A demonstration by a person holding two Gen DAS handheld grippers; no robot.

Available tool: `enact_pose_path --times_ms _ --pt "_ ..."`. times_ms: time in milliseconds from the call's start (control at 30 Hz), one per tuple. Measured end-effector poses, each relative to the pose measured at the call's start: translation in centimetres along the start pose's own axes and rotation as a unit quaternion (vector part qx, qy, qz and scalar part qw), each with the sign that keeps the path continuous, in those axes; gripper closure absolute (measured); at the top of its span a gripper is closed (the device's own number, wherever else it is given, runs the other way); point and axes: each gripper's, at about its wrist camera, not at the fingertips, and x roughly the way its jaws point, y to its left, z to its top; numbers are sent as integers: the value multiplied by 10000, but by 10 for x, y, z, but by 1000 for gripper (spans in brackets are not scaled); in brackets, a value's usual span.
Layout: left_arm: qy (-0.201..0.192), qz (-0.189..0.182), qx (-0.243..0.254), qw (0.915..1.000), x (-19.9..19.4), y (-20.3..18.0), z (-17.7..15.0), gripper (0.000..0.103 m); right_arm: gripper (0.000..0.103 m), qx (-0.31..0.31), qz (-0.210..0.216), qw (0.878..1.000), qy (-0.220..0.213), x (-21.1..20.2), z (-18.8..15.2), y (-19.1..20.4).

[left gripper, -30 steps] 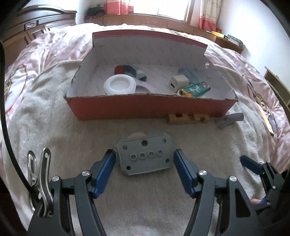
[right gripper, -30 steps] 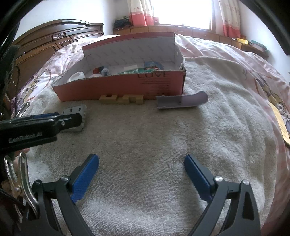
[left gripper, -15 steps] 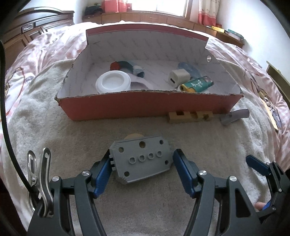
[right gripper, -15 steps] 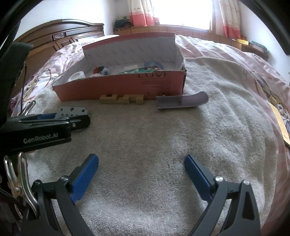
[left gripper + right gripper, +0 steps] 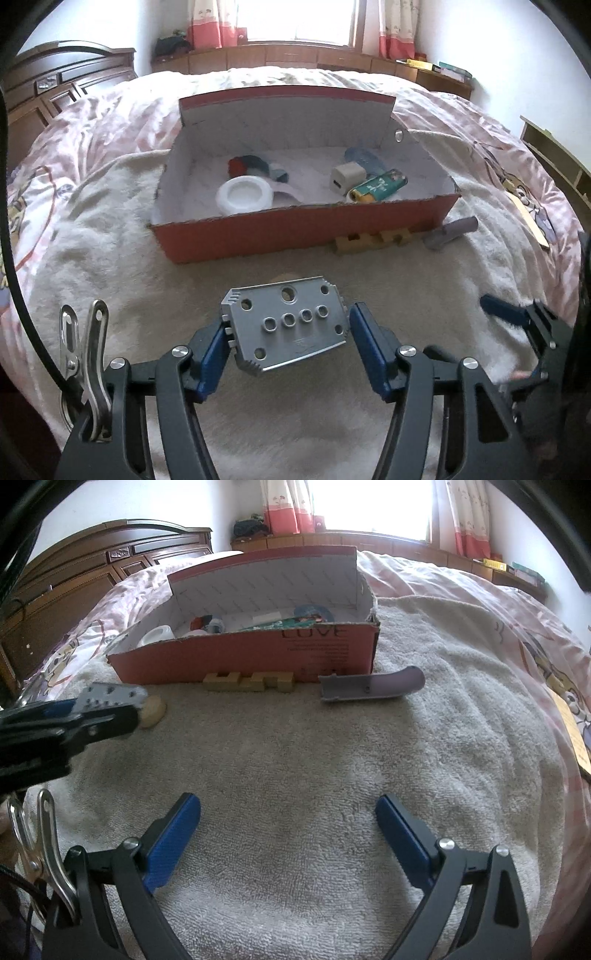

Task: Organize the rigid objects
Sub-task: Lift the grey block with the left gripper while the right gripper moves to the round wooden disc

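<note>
Left hand-held gripper [image 5: 288, 341] clamping the grey perforated plate [image 5: 286, 325], jaws just closed on it, lifted off the towel [image 5: 295, 775] in front of the red box [image 5: 295, 236], right hand-held gripper [image 5: 288, 827] empty, jaws wide apart, nearer than the box.

Blown-out window [image 5: 299, 18] backlight; dark, fisheye-warped corners.

pink quilt [image 5: 122, 122], wooden headboard [image 5: 92, 568]
</note>
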Motion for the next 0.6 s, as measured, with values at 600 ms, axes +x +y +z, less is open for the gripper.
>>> enact_pose_path --times_ms 600 --pt "78 360 -938 9949 -2 83 -29 40 15 -89 387 9992 102 1 26 40"
